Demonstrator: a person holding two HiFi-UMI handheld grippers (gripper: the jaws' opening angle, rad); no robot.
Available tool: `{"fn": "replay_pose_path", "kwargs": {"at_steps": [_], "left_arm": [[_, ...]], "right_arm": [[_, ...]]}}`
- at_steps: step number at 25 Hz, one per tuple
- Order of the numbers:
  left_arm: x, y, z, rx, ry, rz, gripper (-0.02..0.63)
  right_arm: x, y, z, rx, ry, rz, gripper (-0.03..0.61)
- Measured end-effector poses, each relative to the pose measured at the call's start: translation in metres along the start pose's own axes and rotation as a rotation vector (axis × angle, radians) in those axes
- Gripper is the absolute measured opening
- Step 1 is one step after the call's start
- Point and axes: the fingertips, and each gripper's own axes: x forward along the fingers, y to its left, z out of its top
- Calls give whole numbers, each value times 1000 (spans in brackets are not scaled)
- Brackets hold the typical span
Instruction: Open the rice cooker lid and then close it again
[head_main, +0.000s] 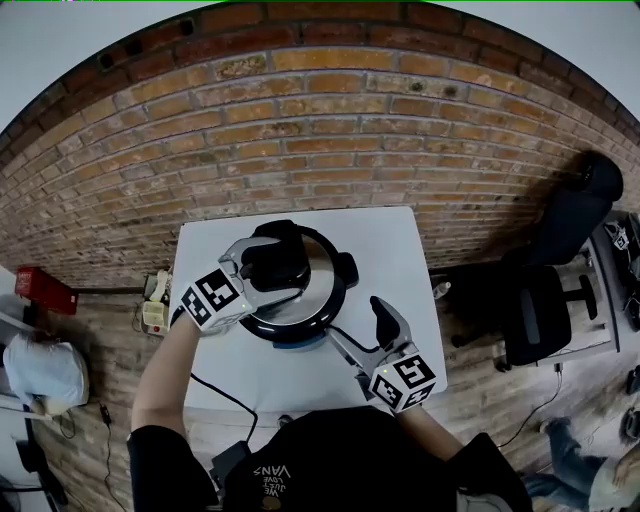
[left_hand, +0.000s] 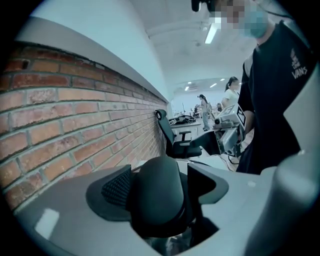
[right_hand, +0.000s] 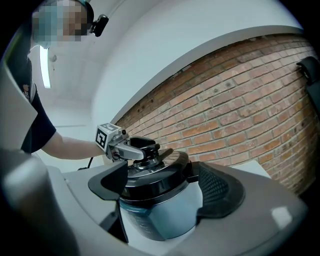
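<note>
A black-and-steel rice cooker (head_main: 300, 310) stands on a white table (head_main: 400, 250). Its domed lid (right_hand: 157, 170) rests on the blue-grey body (right_hand: 165, 215). My left gripper (head_main: 262, 272) reaches in from the left and is shut on the black lid knob (head_main: 285, 250). In the left gripper view that knob (left_hand: 155, 192) fills the space between the jaws. My right gripper (head_main: 358, 322) hangs open at the cooker's front right side. In the right gripper view the cooker body sits between its wide-spread jaws, and the left gripper (right_hand: 131, 150) shows on top of the lid.
A brick wall (head_main: 330, 130) runs behind the table. A black office chair (head_main: 540, 310) stands to the right. On the floor at the left are a red box (head_main: 45, 290) and a white bag (head_main: 45, 370). A black cable (head_main: 225, 395) crosses the table's front.
</note>
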Motion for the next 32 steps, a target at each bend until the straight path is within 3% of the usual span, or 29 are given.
{"fn": "replay_pose_path", "kwargs": {"at_steps": [7,12,15,23,27,32], "left_arm": [[10,2,-5,-67,51,-56,341],[10,-1,-7,-36,59,-77,328],[9,0,-8,-14,62,-77,282],[7,2,-8,-5,56,-76,281],[6,0,-9,-1,52,-89,279],[6,-1,-10,27,46,-143,279]], "right_arm": [[0,-7,0,12,5,-3,434],[3,-9,0,24,9,13,434],[4,-10,1,26,23,39,434],[3,-18,-3,8,84,110,433],[2,-17,1,14,53,70,433],[-2,-11,-1,47,6,-42,431]]}}
